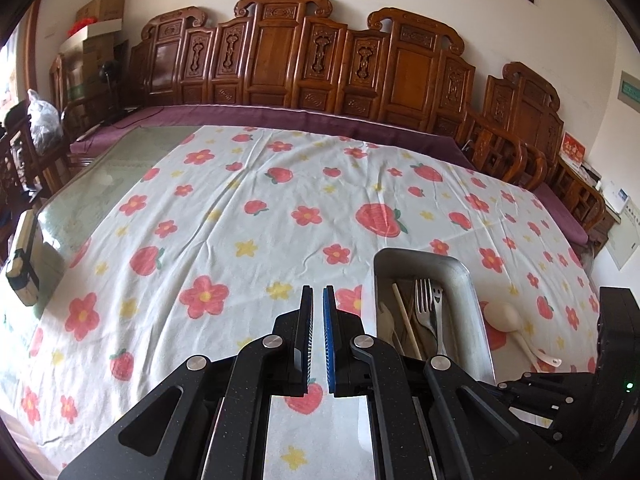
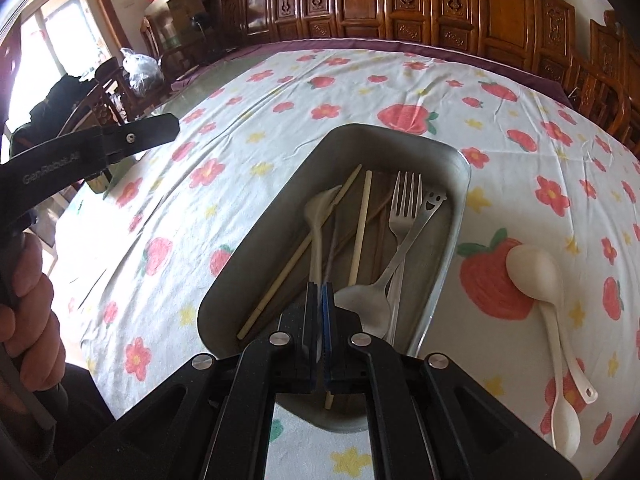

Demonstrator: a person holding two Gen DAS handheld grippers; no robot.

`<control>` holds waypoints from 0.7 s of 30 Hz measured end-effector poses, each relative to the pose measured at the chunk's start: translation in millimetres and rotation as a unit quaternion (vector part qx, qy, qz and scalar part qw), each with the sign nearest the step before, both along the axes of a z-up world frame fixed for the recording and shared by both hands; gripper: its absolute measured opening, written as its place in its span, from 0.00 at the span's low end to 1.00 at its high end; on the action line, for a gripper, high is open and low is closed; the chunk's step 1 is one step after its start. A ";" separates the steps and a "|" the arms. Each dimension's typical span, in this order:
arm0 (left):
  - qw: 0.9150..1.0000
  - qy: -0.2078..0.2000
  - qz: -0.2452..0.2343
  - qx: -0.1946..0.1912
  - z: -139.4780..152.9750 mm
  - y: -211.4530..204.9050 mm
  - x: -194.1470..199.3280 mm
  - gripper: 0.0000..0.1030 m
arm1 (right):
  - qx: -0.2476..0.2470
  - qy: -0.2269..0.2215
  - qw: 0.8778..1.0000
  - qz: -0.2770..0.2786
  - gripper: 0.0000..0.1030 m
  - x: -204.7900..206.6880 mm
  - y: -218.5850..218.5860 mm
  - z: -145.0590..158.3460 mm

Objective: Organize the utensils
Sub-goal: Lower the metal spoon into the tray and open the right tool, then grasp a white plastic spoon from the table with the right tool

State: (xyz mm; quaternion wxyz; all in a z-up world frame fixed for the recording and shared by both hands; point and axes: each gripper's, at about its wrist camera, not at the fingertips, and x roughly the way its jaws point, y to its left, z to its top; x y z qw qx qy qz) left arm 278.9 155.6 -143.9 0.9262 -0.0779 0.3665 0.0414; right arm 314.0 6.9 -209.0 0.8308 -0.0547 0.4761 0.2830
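Observation:
A metal tray [image 2: 460, 184] sits on the flowered tablecloth and holds chopsticks [image 2: 362, 224], a fork [image 2: 406, 200], a metal spoon with a smiley handle [image 2: 372, 300] and a cream spoon [image 2: 318, 216]. My right gripper [image 2: 320, 286] is over the tray's near end, jaws nearly together on the cream spoon's handle. Two white spoons [image 2: 536, 272] lie on the cloth right of the tray. My left gripper [image 1: 318, 290] hovers left of the tray [image 1: 468, 280], jaws almost closed and empty. One white spoon [image 1: 504, 316] shows in the left wrist view.
The tablecloth [image 1: 240, 220] covers most of a glass-topped table [image 1: 100, 184]. Carved wooden chairs [image 1: 280, 56] line the far side. A small box-like object [image 1: 24, 264] sits at the table's left edge. The left gripper's body [image 2: 92, 148] shows at left in the right wrist view.

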 end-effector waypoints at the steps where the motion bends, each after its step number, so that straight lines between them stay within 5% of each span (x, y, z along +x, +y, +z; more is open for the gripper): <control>1: 1.000 0.000 -0.001 0.000 -0.1 -0.6 0.2 0.03 | 0.001 -0.007 1.000 0.001 0.04 -2.2 -2.5 3.1; 10: 1.000 0.001 -0.028 0.008 -1.0 -22.0 -1.8 0.03 | -0.011 -0.042 0.998 -0.037 0.04 -10.9 -87.1 24.7; 16: 0.998 0.002 -0.065 0.015 -4.7 -54.0 -7.7 0.20 | -0.050 -0.035 0.994 -0.087 0.04 6.4 -162.7 14.4; 21: 0.994 0.009 -0.107 0.023 -12.7 -91.0 -13.6 0.28 | -0.071 -0.027 0.993 -0.094 0.22 21.8 -186.1 -3.5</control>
